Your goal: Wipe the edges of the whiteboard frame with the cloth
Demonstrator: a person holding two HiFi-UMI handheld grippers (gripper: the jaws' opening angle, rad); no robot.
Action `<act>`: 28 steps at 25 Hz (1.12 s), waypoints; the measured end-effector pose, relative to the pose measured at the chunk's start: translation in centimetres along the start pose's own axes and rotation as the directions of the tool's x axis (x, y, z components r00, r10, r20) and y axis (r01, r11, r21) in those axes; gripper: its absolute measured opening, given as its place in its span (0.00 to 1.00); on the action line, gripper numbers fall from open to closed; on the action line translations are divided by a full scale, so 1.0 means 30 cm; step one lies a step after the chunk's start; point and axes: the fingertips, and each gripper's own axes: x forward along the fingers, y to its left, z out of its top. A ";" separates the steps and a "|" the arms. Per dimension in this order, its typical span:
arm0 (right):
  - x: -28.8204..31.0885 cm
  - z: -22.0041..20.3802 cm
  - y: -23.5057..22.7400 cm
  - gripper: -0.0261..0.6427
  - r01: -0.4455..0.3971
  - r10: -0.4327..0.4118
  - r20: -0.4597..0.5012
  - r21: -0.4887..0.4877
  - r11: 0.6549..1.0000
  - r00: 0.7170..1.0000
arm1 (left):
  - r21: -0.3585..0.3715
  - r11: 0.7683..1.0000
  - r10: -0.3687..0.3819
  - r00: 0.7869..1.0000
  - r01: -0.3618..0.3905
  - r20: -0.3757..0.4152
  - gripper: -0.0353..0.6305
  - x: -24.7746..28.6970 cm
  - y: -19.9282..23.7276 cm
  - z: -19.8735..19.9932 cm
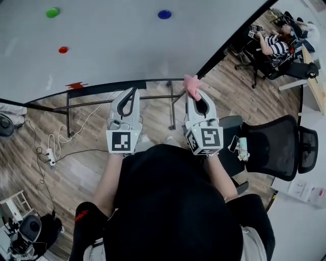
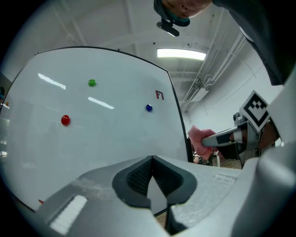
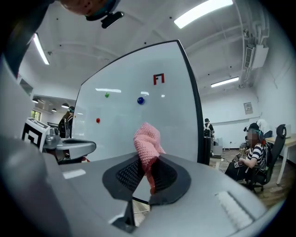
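Whiteboard (image 1: pixel 127 46) ahead, its black frame (image 3: pixel 199 107) near the soft, light pink cloth (image 3: pixel 147 136), pinched by one bunched end in the right gripper (image 1: pixel 196 96); left gripper (image 1: pixel 131 94) closed, empty.

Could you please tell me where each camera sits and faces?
Head view: on the person's head, facing steeply down at the lower edge of the whiteboard; forearms, left gripper and right gripper show.
Left gripper view: on the left gripper, facing the whiteboard; its shut jaws show.
Right gripper view: on the right gripper, facing the whiteboard; jaws shut on pink cloth.
Shared: pink cloth, blue magnet.
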 end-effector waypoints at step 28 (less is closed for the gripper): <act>-0.077 0.174 0.121 0.08 0.009 -0.033 0.178 0.132 0.991 0.983 | -0.001 0.999 0.052 0.995 -0.053 0.088 0.06 -0.105 0.104 0.136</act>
